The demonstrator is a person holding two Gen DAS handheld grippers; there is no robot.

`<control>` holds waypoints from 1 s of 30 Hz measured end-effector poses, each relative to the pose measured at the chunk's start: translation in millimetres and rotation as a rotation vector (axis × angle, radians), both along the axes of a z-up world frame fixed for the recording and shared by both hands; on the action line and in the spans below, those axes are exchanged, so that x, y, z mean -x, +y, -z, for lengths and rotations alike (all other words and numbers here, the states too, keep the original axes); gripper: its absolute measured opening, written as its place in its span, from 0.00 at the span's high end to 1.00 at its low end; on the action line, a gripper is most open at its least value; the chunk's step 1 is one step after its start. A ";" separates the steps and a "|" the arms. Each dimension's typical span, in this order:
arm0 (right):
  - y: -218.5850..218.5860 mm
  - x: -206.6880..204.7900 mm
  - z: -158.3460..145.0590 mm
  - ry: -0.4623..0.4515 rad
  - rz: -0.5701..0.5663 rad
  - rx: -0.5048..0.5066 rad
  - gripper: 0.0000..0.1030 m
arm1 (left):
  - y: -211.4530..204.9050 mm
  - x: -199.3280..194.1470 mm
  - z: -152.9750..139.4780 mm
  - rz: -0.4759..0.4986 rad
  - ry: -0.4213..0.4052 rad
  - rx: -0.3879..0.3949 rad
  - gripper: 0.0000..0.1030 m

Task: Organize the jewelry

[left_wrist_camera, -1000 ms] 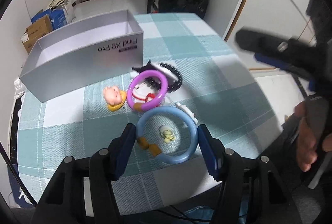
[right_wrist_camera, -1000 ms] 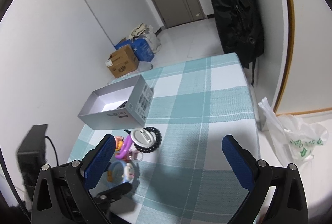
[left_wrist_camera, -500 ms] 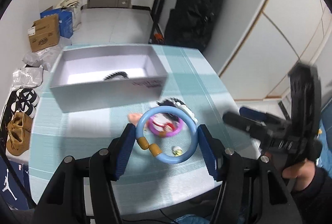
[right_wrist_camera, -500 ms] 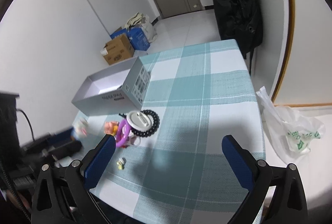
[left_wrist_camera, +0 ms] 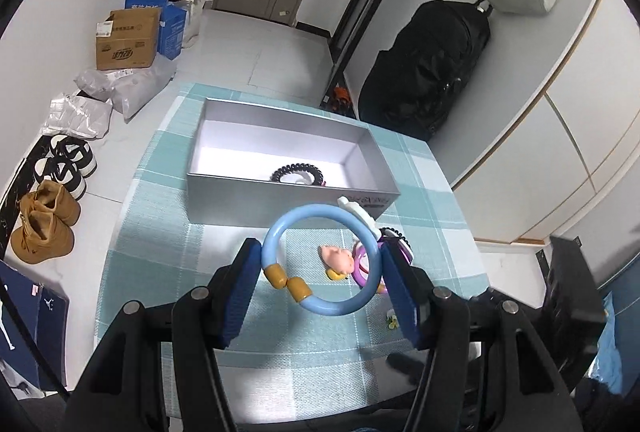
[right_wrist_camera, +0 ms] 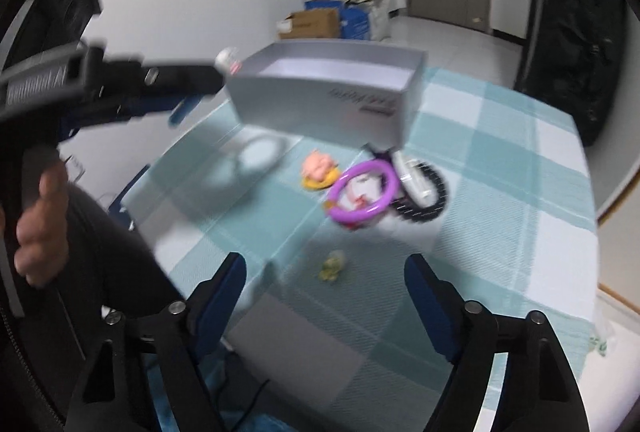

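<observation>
My left gripper (left_wrist_camera: 320, 252) is shut on a light blue bangle (left_wrist_camera: 332, 308) with yellow beads and holds it above the table, just in front of the grey box (left_wrist_camera: 280, 200). A black bead bracelet (left_wrist_camera: 298, 170) lies inside the box. On the checked cloth lie a purple bangle (right_wrist_camera: 362, 192), a pink charm (right_wrist_camera: 318, 166), a black bead bracelet (right_wrist_camera: 424, 200) and a small yellow-green charm (right_wrist_camera: 332, 266). My right gripper (right_wrist_camera: 324, 264) hovers over that small charm. Its jaws are closing and its pads touch nothing.
The grey box (right_wrist_camera: 320, 100) stands toward the far side of the table. A hand (right_wrist_camera: 40, 216) holding the left gripper fills the left of the right wrist view. A black backpack (left_wrist_camera: 424, 72), cardboard boxes (left_wrist_camera: 128, 40) and shoes (left_wrist_camera: 44, 228) are on the floor around the table.
The left gripper has lifted the blue bangle off the table and carried it toward the box. The right gripper has swung down over the jewelry and its jaws have narrowed.
</observation>
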State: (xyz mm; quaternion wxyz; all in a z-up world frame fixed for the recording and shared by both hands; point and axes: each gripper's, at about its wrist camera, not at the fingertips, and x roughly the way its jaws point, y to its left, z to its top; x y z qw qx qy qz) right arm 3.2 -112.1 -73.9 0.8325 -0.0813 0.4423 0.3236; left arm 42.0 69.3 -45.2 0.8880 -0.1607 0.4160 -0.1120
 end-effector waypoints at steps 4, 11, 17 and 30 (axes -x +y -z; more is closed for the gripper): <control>7.0 2.1 5.6 -0.024 -0.019 0.044 0.37 | 5.1 1.8 -2.6 -0.011 -0.010 0.014 0.46; 15.3 0.7 15.3 -0.044 -0.009 0.106 0.63 | 10.3 3.0 -1.2 -0.018 0.002 0.028 0.46; 19.9 2.2 15.5 -0.072 -0.012 0.130 0.90 | 12.0 1.8 -1.4 -0.023 0.005 0.038 0.46; 11.4 -5.0 -6.2 -0.084 0.032 0.024 0.90 | 10.0 2.3 -7.7 -0.028 -0.018 0.062 0.46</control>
